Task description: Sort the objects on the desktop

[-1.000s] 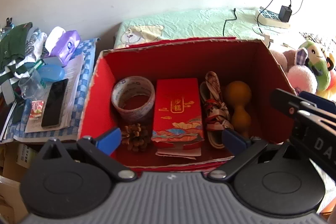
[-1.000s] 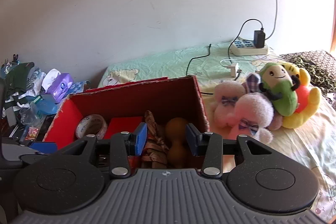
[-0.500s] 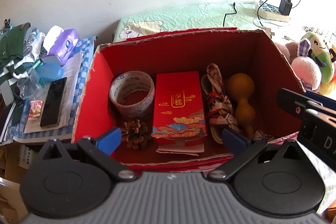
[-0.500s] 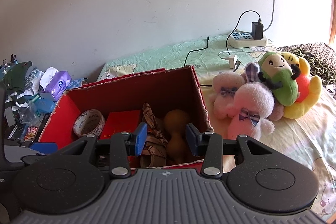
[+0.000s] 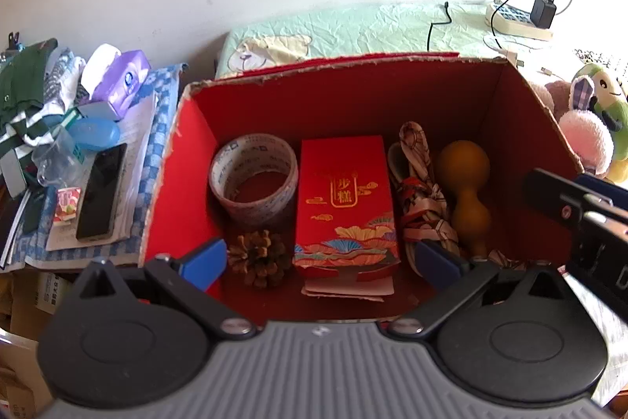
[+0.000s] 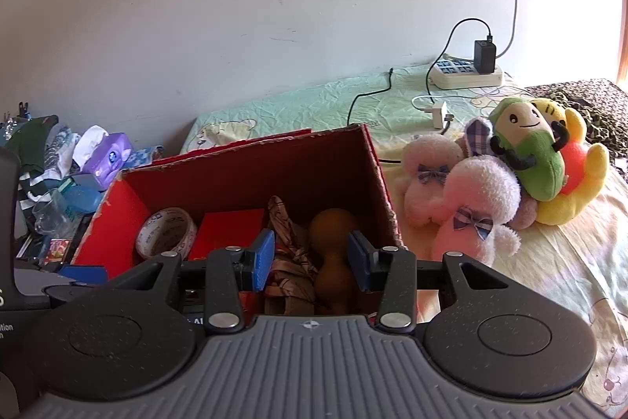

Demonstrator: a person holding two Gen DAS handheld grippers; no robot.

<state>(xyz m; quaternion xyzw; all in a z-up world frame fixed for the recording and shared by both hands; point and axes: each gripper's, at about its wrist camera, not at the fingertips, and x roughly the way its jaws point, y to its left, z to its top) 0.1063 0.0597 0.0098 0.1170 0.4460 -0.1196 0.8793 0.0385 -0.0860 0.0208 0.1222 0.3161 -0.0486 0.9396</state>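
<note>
Cardboard box (image 5: 184, 160), red inside, open top, sits on a bed with a pale green sheet (image 5: 353, 26). Inside, left to right: tape roll (image 5: 253, 179) at far left, pine cone (image 5: 260, 258) just near of it, red gift carton (image 5: 345, 203) lying flat in the middle, patterned strap bundle (image 5: 422, 199) beside it, brown gourd (image 5: 467, 183) at right, touching or almost touching the strap.

Left claw (image 5: 320, 262) hangs over the box's near edge, jaws spread wide, nothing between them; the pine cone and gift carton show in the gap. Right claw (image 6: 310, 258) also empty, jaws parted to a narrower gap, over the box's near right part, with strap and gourd seen between its blue pads (image 6: 262, 258). Whether either claw touches the box cannot be told.

Left of the box: cluttered surface with blue checked cloth (image 5: 157, 128), black phone (image 5: 100, 191) on papers, purple tissue pack (image 5: 123, 81), green clothing (image 5: 23, 85).

Right of the box on the bed: pink plush (image 6: 477, 207), green plush (image 6: 530, 148), yellow plush (image 6: 581, 175), bunched together. Far right, near the wall: power strip (image 6: 465, 73) with black charger (image 6: 484, 55) plugged in.
</note>
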